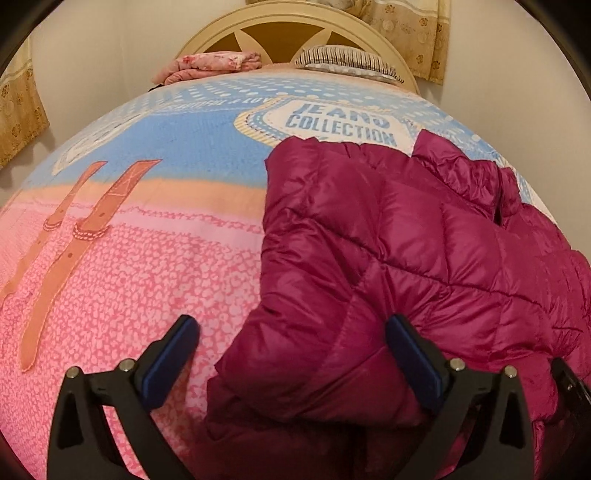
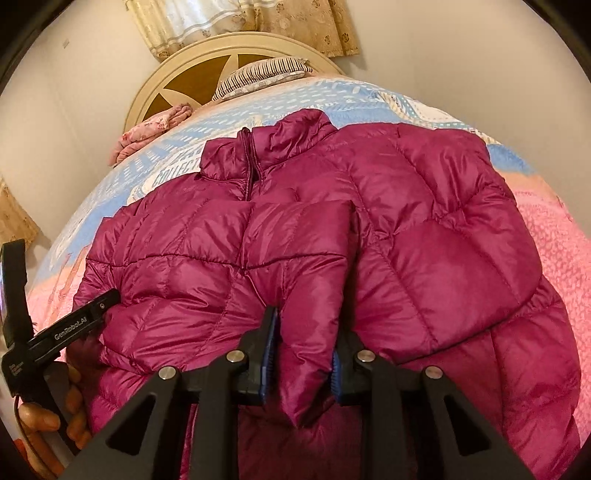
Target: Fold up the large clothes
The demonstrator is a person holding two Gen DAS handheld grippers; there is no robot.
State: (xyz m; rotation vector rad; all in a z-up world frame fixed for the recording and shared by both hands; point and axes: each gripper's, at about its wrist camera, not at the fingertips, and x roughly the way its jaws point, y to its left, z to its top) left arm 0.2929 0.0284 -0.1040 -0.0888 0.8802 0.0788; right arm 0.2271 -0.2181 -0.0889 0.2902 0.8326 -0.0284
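Jacket (image 2: 332, 236) lies on the bed (image 1: 129, 258) — pillow (image 1: 347, 61) behind it, before the headboard (image 1: 280, 22).

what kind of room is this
Most likely a bedroom in a home. A bed with a printed bedspread fills both views, with a rounded cream headboard, a striped pillow against it, and patterned curtains on the wall behind. A magenta puffer jacket lies on the bed.

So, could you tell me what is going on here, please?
A person is folding a magenta puffer jacket spread on a bed. The right gripper is shut on the jacket's sleeve, which lies across the front. The left gripper is open at the jacket's edge, gripping nothing.
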